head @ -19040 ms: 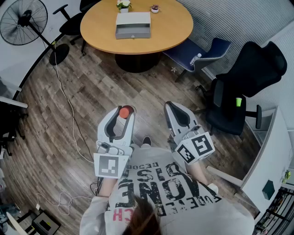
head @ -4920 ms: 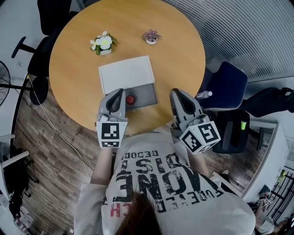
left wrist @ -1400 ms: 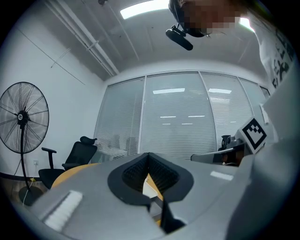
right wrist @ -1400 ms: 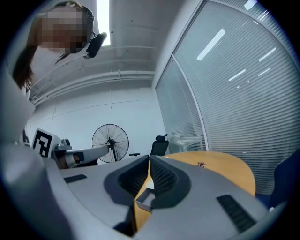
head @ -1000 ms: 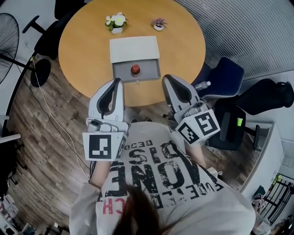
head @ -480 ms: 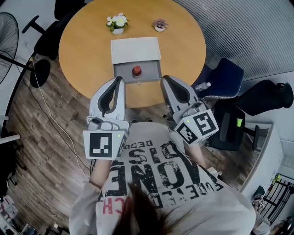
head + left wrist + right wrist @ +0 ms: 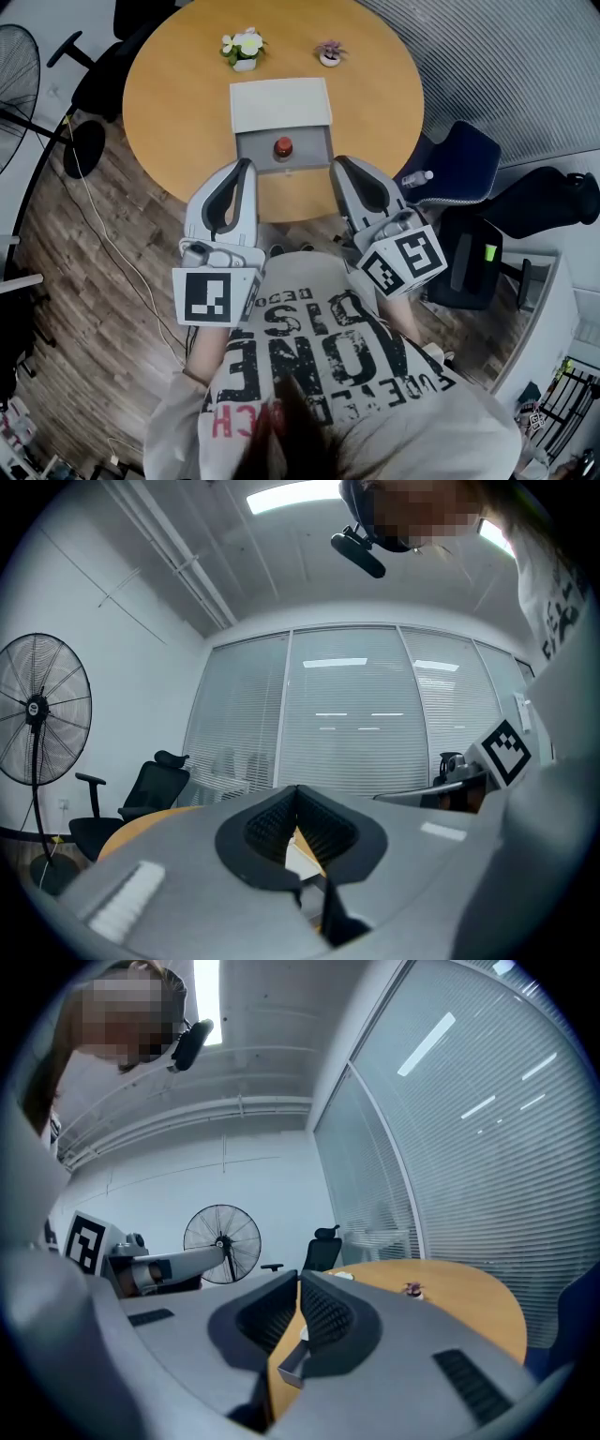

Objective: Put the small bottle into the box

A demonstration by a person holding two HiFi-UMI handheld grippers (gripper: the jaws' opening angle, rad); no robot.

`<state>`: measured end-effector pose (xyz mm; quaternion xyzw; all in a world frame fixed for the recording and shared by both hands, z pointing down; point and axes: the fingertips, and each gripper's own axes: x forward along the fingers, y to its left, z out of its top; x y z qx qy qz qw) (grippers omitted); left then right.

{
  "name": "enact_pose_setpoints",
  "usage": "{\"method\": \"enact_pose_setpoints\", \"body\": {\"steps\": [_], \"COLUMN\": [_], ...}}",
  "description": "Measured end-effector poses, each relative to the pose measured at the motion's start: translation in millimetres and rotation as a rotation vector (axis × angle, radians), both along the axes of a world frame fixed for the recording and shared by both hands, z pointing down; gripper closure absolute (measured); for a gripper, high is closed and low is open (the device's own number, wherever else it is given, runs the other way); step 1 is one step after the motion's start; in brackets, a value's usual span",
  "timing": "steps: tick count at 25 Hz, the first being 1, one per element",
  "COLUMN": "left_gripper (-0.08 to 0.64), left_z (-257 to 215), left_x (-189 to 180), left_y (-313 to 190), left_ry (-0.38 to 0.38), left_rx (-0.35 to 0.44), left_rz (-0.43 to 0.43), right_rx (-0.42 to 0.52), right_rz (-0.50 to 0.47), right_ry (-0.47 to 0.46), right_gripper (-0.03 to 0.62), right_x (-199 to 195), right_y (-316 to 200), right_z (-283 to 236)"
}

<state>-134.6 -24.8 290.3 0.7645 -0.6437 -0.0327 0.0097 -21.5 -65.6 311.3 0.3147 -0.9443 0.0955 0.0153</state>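
The small bottle (image 7: 282,147), red-capped, stands inside the open grey drawer of the white box (image 7: 281,103) on the round wooden table (image 7: 178,84). My left gripper (image 7: 245,166) hovers off the table's near edge, below and left of the drawer, shut and empty. My right gripper (image 7: 338,163) is level with it, below and right of the drawer, also shut with nothing in it. In the left gripper view the jaws (image 7: 298,797) meet tip to tip; the right gripper view shows the same (image 7: 299,1282).
Two small flower pots (image 7: 244,46) (image 7: 329,52) stand behind the box. A blue chair carrying a water bottle (image 7: 415,178) and a black office chair (image 7: 544,202) stand to the right. A standing fan (image 7: 21,52) and a floor cable (image 7: 122,272) are on the left.
Nineteen seconds ago my left gripper held the bottle; five seconds ago it stood in the drawer. Over the last second the table has slid slightly lower in view; both grippers stay shut.
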Motion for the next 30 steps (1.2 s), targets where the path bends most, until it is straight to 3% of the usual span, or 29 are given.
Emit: {"method": "enact_pose_setpoints", "body": {"steps": [30], "left_gripper": [0.549], "left_z": [12.1], "left_x": [0.6], "left_y": [-6.4], "left_ry": [0.005], "left_rx": [-0.044], "left_rz": [0.007], "right_rx": [-0.005], "right_rz": [-0.007], "right_ry": [0.005], "right_gripper": [0.574], "right_x": [-1.0], "right_y": [-5.9], "right_z": [3.3]}}
